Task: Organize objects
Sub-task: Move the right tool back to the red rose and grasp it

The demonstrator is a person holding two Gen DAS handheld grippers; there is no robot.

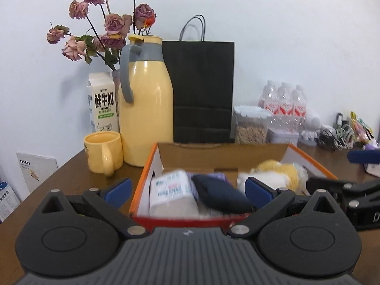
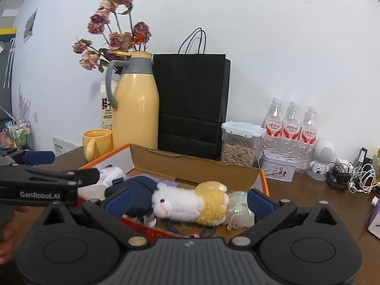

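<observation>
Even, soft indoor light fills both views, with faint shadows on the white wall. A glossy highlight streaks the yellow jug. Box contents smear with motion blur; fisheye bending darkens the corners.

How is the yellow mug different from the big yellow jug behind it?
The yellow mug is short and open on top; the yellow jug is tall with a closed lid. The mug's handle is yellow, while the jug's handle and collar are grey. Both are pale yellow and stand upright on the brown table.
</observation>
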